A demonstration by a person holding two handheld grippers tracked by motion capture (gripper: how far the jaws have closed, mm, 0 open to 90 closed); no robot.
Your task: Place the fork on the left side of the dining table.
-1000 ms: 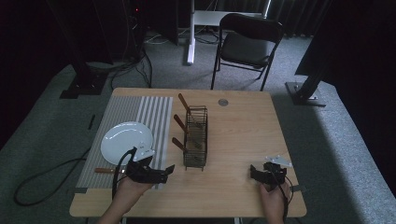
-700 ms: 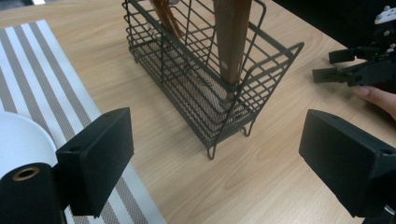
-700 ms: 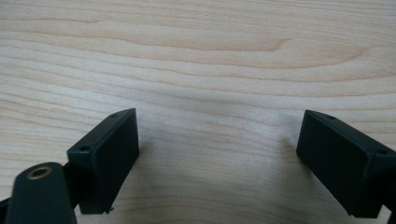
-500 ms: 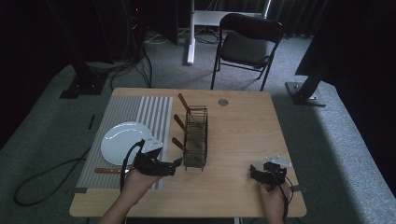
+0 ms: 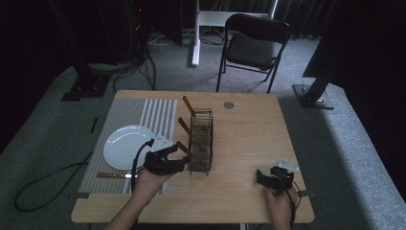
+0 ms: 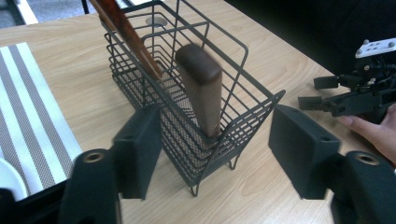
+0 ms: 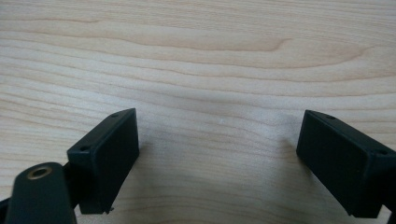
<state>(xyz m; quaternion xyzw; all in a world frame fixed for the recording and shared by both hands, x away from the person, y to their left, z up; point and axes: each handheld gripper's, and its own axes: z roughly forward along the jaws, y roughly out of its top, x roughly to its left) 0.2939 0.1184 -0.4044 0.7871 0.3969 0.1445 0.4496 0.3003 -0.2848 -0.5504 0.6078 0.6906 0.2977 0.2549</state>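
Wooden knife handle (image 6: pixel 200 88), stiff and light, stands in the wire basket (image 6: pixel 254 105) mid-frame, best pinched near its top; left tool (image 6: pixel 215 154), just been closing, straddles it untouched.

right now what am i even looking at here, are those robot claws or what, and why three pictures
No robot: a person sits at a wooden table and holds a hand-worked two-jaw gripper in each hand. The high view comes from a fixed camera above the table. The other two come from small cameras riding on each gripper, looking out between its black jaws.

On the table lie a striped mat with a white plate and a knife, and beside it stands a wire basket holding wooden-handled utensils.

The left gripper is at the basket's near end; its jaws have just been closing, with the near wooden handle ahead of them, not gripped. The right gripper rests open over bare wood, holding nothing.
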